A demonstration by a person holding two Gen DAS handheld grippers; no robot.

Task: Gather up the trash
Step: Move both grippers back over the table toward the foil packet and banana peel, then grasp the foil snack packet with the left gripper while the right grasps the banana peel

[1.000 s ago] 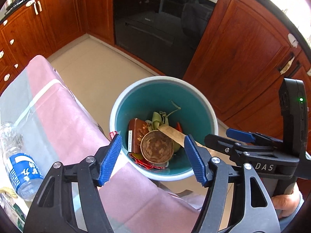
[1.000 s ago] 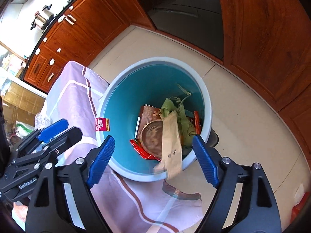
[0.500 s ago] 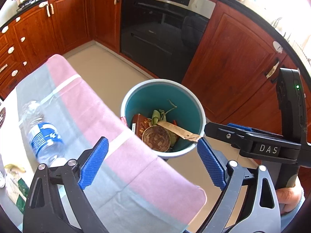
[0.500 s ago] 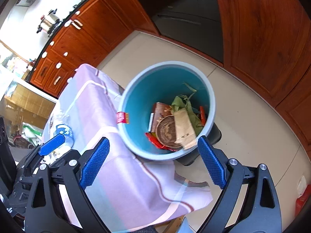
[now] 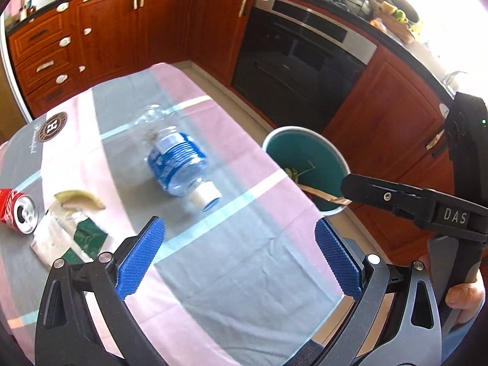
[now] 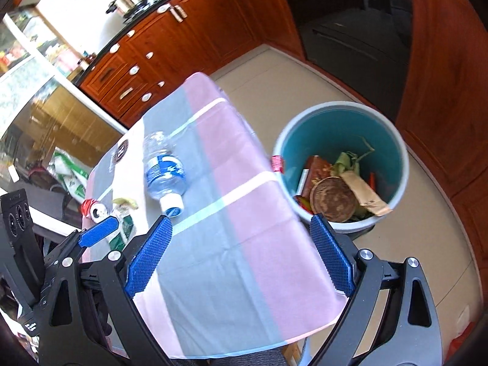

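Both grippers, left gripper (image 5: 239,257) (its jaws have just been opening) and right gripper (image 6: 241,256), spread and empty, have swung from the bin (image 6: 396,140) back over the table's near edge; the bottle (image 5: 178,164) seems next.

"DAS" stands in pale capitals on the black body of the right gripper (image 5: 454,216), at four o'clock in the left wrist view. A round brown emblem (image 5: 54,128) with a white "H" sits on the tablecloth (image 5: 244,274) at ten o'clock. The bottle label (image 5: 175,160) is too blurred to read.

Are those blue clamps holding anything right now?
No. The left gripper and right gripper are both open and empty; the bottle lies on the table.
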